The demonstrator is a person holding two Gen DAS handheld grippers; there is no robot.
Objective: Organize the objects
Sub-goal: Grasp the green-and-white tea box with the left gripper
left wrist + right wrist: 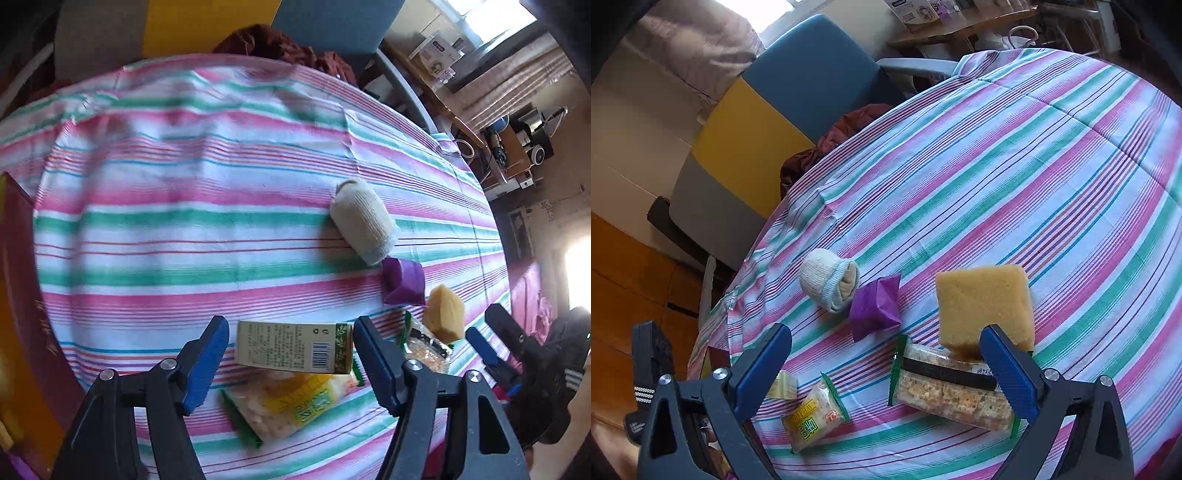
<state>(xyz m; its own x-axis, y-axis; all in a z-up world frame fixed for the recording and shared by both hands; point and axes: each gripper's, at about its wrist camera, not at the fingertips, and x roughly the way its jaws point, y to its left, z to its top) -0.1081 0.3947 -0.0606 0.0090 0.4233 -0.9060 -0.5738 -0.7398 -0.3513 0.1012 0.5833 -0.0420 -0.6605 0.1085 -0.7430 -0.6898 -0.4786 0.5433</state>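
My left gripper (290,332) is open, and a small beige and green box (293,347) lies between its blue fingers. The box rests partly on a yellow snack pack (291,404). No pad presses on the box. My right gripper (886,334) stands wide open over a long cracker pack (951,391). A yellow sponge (984,306) stands on edge just behind that pack, by the right finger. A rolled white sock (831,282) and a purple packet (875,308) lie further back. The yellow snack pack (812,417) sits near the left finger.
A striped cloth (184,221) covers the round table. A dark red box (22,295) lies at the table's left edge. A blue and yellow chair (798,96) with a dark red cloth (849,129) on it stands beyond the far edge. The right gripper (487,332) shows beside the sponge (443,314).
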